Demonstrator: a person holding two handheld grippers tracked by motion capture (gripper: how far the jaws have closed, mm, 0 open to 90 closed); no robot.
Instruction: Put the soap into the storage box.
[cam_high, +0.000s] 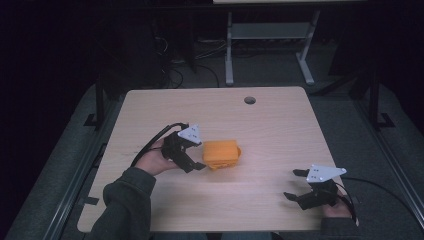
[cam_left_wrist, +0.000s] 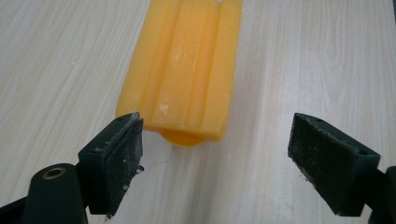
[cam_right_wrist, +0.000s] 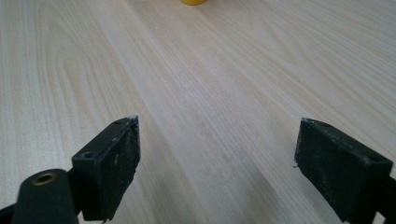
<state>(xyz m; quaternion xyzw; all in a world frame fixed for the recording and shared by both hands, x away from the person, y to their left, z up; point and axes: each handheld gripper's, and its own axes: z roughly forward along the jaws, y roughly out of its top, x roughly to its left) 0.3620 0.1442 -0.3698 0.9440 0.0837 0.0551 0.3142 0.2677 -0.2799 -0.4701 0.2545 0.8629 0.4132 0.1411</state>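
Orange block (cam_high: 222, 153) lies flat near the middle of the worktop (cam_high: 260, 130), ribbed face up, long axis running away from your left gripper (cam_high: 196, 156).

Left fingers (cam_left_wrist: 119, 161): spread wide, holding nothing. In the left gripper view the near end of the block sits just ahead of them, the near-left corner level with the left pad's tip, the right pad well clear. The block is off-centre in the gap, toward the left pad. Judgement: you are lined up along its length so the pads can close across the narrow width; shift a little so the block centres before closing, or the left pad may nudge it first.

Right fingers (cam_right_wrist: 116, 163): also spread, empty, over bare wood grain. In the high view your right gripper (cam_high: 300, 185) rests low near the worktop's near right corner, well apart from the block. Judgement: parked there to keep clear of the left hand's approach.

Outward: a round cable hole (cam_high: 249, 100) near the far edge; desk legs (cam_high: 305, 60) and dark floor beyond.
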